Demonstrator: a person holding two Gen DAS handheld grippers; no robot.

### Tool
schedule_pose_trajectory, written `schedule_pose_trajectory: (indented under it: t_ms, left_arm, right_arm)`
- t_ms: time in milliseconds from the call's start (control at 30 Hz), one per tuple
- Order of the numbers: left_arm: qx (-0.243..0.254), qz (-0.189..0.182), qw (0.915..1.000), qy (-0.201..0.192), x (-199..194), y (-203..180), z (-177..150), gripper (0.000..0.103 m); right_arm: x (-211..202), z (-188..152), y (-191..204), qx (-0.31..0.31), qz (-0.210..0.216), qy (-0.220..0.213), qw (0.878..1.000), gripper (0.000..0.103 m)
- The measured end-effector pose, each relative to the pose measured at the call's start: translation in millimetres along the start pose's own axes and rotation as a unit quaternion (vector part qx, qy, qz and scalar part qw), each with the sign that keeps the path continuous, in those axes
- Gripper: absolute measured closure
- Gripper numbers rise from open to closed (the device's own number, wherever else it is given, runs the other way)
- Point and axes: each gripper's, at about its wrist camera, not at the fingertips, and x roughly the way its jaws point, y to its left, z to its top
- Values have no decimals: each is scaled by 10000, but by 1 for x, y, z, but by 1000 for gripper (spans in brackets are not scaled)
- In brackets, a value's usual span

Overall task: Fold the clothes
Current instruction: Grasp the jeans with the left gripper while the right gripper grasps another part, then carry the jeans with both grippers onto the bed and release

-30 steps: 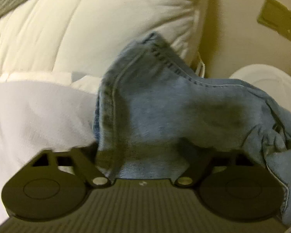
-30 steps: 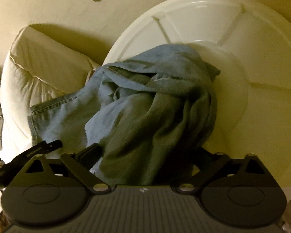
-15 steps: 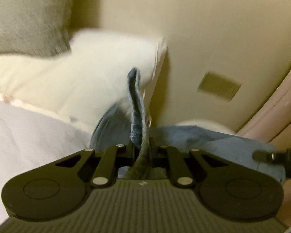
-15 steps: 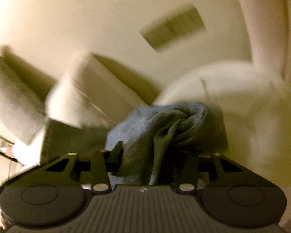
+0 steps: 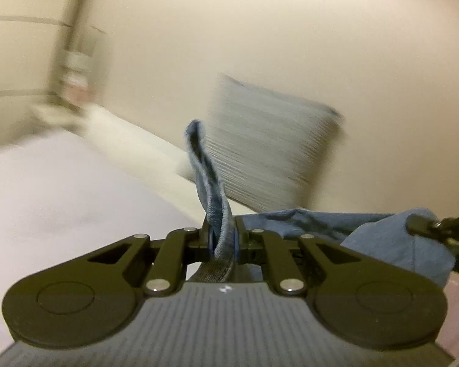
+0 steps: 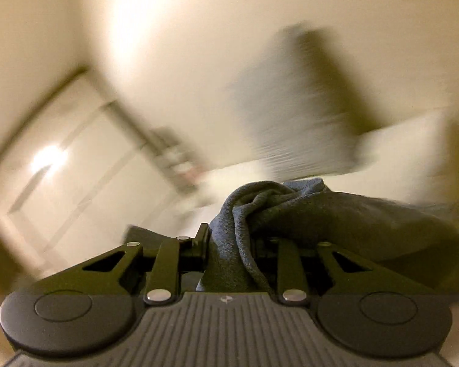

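Blue denim garment [image 5: 212,195], crumpled, stretched between my hands | left hand-held gripper [image 5: 222,240] clamps its seam | right hand-held gripper [image 6: 229,244], just narrowing, pinches a bunched fold

Faded blue denim jeans [image 5: 212,195], ribbed grey cloth cushion [image 5: 269,150], matt black plastic left gripper [image 5: 222,238].

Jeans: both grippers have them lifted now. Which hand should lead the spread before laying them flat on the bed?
Left, probably. The left gripper pinches a single stitched edge of the jeans, a clean corner to pull. The right gripper clamps a thick bunched wad, better kept as anchor.
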Motion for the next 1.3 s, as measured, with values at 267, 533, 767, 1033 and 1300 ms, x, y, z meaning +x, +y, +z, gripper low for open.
schedule_pose_trajectory:
  t_ms: [267, 533, 767, 1033, 1300]
  left_arm:
    - [-165, 2512, 9603, -1200, -259, 140, 31, 94]
    - [-606, 4004, 9060, -1236, -393, 200, 21, 94]
    - [-1643, 4186, 8930, 151, -365, 291, -69, 82]
    - [-2697, 4530, 8338, 1637, -345, 297, -199, 82]
    - [-2795, 4518, 8159, 2284, -380, 228, -251, 79]
  right_arm:
    - [117, -98, 206, 30, 2452, 1310, 9606, 78]
    - [203, -185, 361, 139, 3589, 2380, 9024, 78]
    - [297, -291, 359, -1018, 960, 3675, 9194, 47]
    - [274, -382, 293, -1770, -384, 4724, 8626, 36]
    - [178, -400, 272, -2854, -35, 4862, 8260, 30]
